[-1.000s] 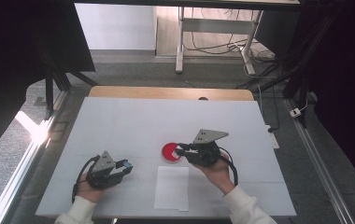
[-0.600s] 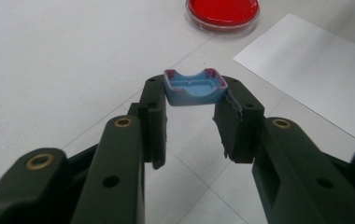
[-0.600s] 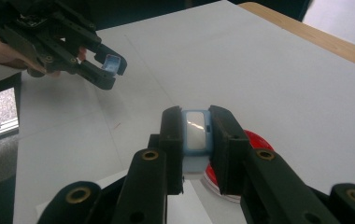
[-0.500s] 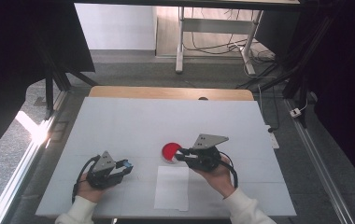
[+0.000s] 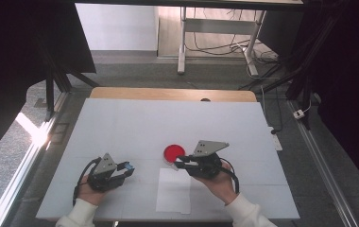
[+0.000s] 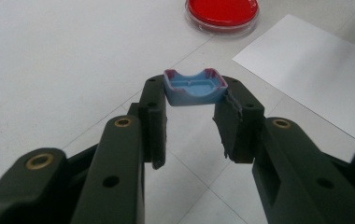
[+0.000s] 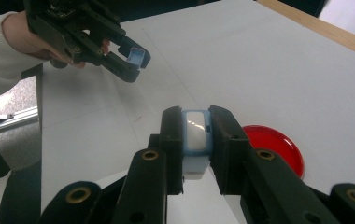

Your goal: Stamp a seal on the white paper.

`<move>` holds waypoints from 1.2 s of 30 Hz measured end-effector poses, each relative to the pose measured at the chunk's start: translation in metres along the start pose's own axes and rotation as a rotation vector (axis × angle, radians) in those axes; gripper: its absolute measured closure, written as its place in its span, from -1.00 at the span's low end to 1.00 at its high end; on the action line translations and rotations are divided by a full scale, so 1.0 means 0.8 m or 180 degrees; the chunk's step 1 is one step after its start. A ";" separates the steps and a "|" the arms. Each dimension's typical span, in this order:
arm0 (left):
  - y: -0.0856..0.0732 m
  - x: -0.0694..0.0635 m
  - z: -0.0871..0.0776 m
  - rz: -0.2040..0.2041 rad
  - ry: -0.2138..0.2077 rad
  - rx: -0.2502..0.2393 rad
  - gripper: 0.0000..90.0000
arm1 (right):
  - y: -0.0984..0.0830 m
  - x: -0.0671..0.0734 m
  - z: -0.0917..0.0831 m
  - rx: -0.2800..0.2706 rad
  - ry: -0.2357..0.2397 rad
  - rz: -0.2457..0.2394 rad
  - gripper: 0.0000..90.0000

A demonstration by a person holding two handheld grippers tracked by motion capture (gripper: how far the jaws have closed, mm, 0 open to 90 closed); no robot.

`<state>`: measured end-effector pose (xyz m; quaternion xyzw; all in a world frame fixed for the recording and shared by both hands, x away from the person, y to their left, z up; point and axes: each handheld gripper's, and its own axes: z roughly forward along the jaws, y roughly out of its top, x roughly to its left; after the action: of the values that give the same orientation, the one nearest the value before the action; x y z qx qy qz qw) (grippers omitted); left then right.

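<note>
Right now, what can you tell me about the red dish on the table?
The red dish is round, shallow and clear-rimmed, apparently plastic, with an even red filling. It sits flat on the white table, just beyond the sheet of paper and apart from it. The right tongs hang close beside it; I cannot tell whether they touch it.

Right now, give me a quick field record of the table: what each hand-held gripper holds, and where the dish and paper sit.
left hand-held gripper: shut on a small blue tray-shaped piece, held at the jaw tips
right hand-held gripper: shut on a pale blue block with a white face
red dish: flat on the table, just ahead of the right gripper's tips
white paper sheet: flat near the table's front edge, between the two hands
table: white
</note>
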<state>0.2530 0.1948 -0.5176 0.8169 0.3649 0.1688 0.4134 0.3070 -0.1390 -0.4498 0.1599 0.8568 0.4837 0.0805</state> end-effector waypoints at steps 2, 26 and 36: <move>0.000 0.000 0.000 -0.0002 0.0002 -0.0003 0.43 | 0.000 0.002 0.001 0.0024 0.0006 -0.0016 0.67; 0.000 0.000 -0.001 -0.0005 0.0001 -0.0007 0.43 | -0.018 0.022 0.015 0.0335 0.0109 -0.0137 0.67; 0.000 0.000 0.000 0.0003 -0.0008 0.0010 0.43 | -0.032 0.023 0.025 0.0522 0.0085 -0.0202 0.67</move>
<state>0.2532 0.1949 -0.5178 0.8180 0.3643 0.1674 0.4125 0.2903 -0.1288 -0.4813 0.1323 0.8991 0.4112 0.0710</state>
